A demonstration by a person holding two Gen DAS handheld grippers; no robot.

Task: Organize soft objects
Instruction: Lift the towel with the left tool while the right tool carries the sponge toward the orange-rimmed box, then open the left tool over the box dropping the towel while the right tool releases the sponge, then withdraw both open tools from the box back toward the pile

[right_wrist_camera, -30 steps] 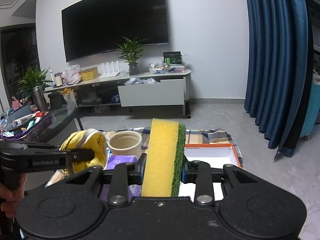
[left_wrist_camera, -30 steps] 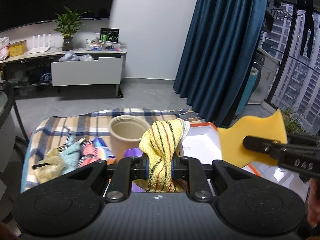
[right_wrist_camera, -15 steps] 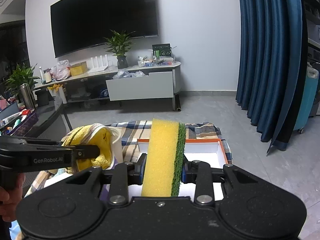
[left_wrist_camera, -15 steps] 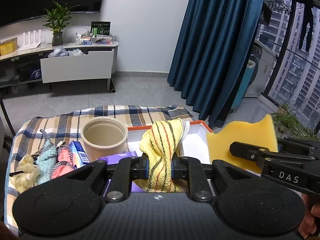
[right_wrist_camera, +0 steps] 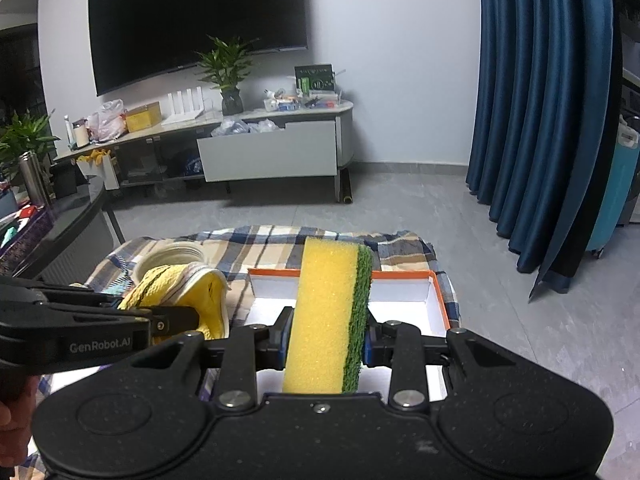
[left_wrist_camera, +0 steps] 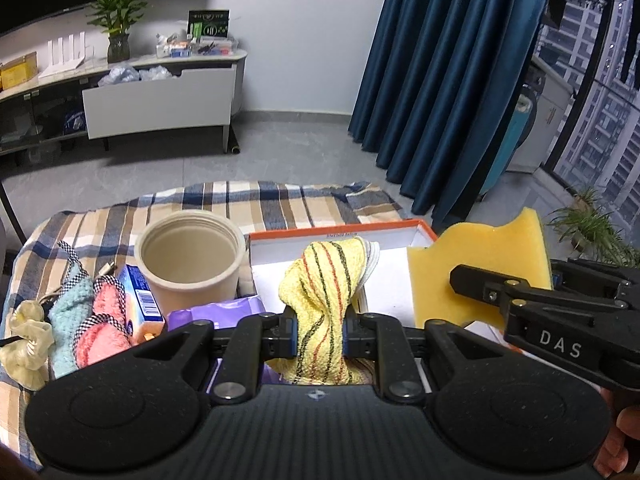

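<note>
above orange-rimmed box (left_wrist_camera: 340,229): my left gripper (left_wrist_camera: 319,334) clamps striped yellow cloth (left_wrist_camera: 324,280), my right gripper (right_wrist_camera: 325,340) clamps sponge (right_wrist_camera: 332,308); both held over box interior, likely for drop-in sorting.

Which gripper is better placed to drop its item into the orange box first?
Probably the right. Its gripper holds the sponge directly over the white floor of the box. The left gripper holds the cloth nearer the box's left wall, beside the cup.
</note>
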